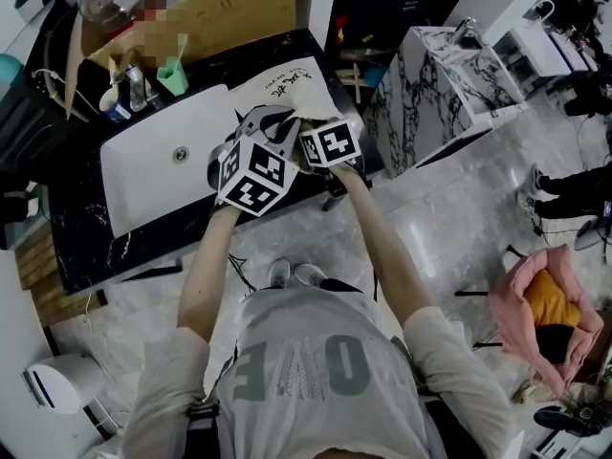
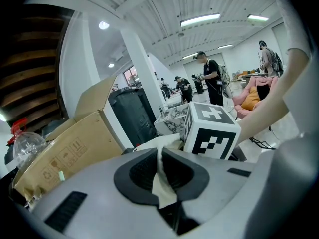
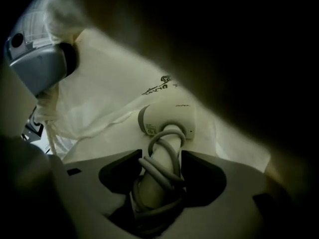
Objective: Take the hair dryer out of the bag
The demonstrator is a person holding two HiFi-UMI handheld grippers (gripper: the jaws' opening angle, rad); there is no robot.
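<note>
- Deep inside the cloth bag (image 3: 109, 91): hair dryer (image 3: 167, 119), handle wound with its cord.
- Round that handle, right gripper (image 3: 160, 180) clamped, pads against the cord loops.
- On the bag's rim, left gripper (image 2: 160, 176) pinched shut on a fold of cloth, above the dark counter (image 1: 72, 220).
- Best drawn straight back out through the mouth, grip kept firm and rim held steady, to avoid snagging cloth or shedding cord.
</note>
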